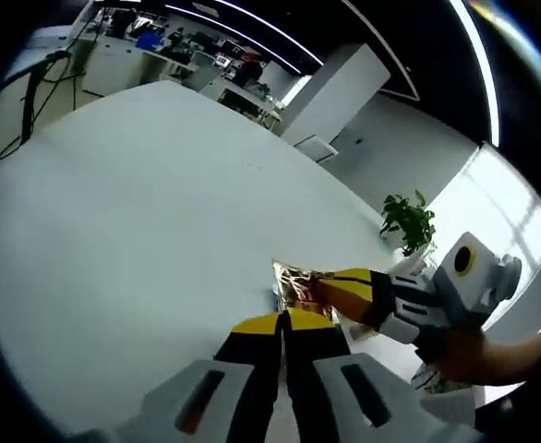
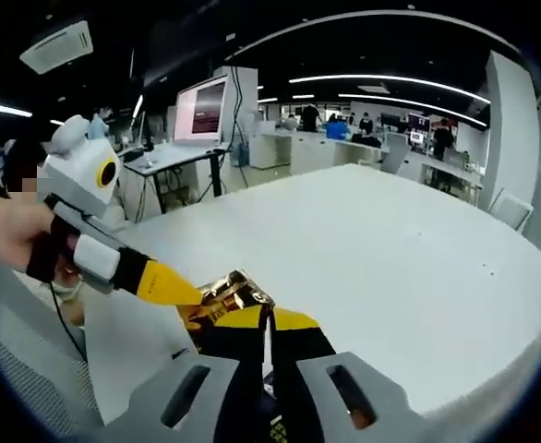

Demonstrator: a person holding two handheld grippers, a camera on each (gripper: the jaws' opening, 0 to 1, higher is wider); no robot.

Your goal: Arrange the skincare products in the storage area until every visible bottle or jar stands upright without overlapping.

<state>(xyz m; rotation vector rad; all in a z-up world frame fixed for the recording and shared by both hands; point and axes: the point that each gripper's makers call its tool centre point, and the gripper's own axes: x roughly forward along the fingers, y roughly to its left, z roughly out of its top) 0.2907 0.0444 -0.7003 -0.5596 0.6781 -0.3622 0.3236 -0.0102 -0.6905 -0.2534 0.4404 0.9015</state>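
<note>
A small shiny gold skincare product [image 1: 294, 280] hangs over the white table [image 1: 141, 231], pinched from two sides. My left gripper [image 1: 283, 320] has its yellow-tipped jaws pressed together at the product's near edge. My right gripper [image 1: 330, 291] comes in from the right with a hand [image 1: 474, 358] behind it, its tips closed on the same product. In the right gripper view the gold product [image 2: 228, 290] sits just left of my right gripper [image 2: 266, 317], and the left gripper [image 2: 189, 293] reaches it from the left. What kind of container it is stays unclear.
The white table [image 2: 372, 249] stretches wide and bare around the grippers. A potted plant [image 1: 407, 221] stands past its far edge. Desks with a monitor [image 2: 202, 109] and a grey chair back [image 2: 21, 351] lie off to the left in the right gripper view.
</note>
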